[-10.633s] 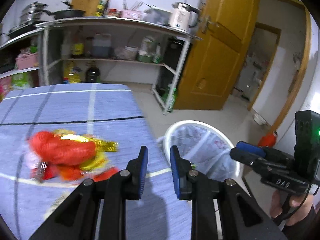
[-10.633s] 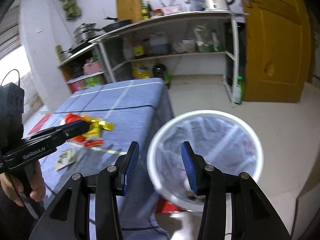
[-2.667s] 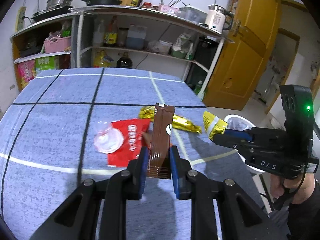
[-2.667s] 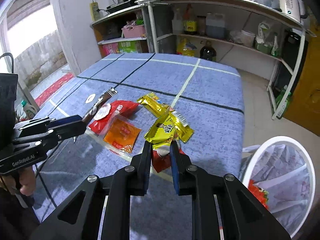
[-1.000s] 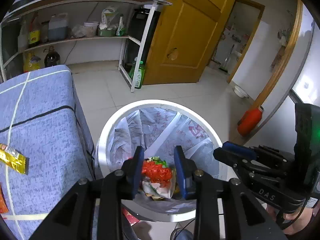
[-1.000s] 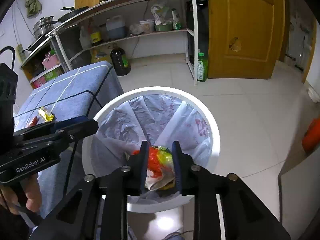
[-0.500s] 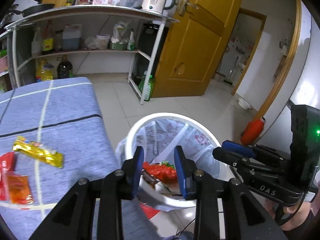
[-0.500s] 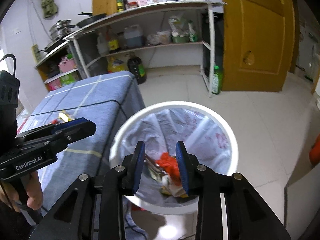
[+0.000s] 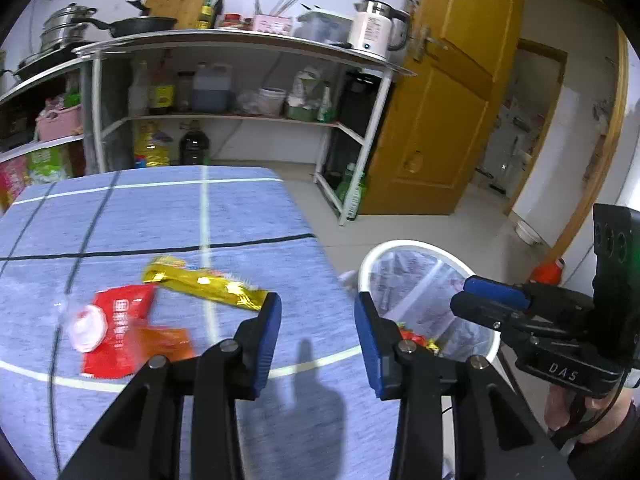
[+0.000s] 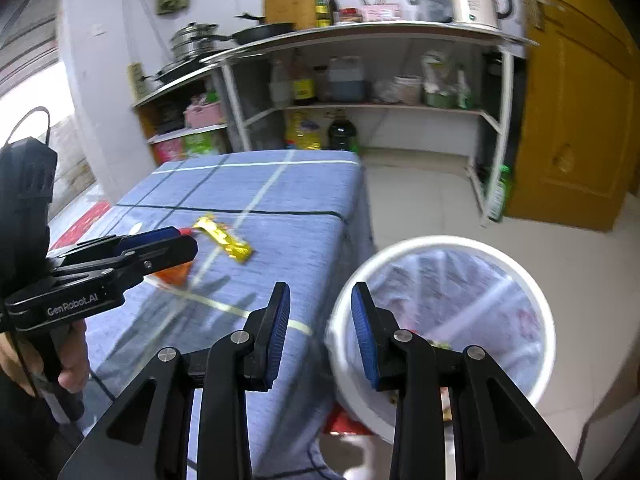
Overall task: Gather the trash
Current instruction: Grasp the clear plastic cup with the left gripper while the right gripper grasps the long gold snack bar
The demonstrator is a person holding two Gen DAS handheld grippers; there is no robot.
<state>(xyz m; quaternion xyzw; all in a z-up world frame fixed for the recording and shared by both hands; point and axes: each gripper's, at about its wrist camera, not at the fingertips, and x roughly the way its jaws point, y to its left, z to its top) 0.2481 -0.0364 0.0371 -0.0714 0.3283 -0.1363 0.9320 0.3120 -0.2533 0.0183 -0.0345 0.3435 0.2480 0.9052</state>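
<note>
Both tools empty now, jaws spread: left gripper (image 9: pixel 317 328) and right gripper (image 10: pixel 320 330) have swung off the bin (image 10: pixel 536 304), lower right, where dropped trash sits. Mid-left on the table (image 9: pixel 248 216): gold wrapper (image 9: pixel 204 282), red packet (image 9: pixel 116 320) next.

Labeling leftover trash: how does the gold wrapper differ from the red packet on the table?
Colour: the gold wrapper is shiny metallic yellow; the red packet is matte red with white print.
Shape: the gold wrapper is long and narrow; the red packet is broader.
Clutter: the gold wrapper lies uncovered; the red packet has a pale round lid on it.
Shared: both lie flat on the blue tablecloth, ungrasped.
</note>
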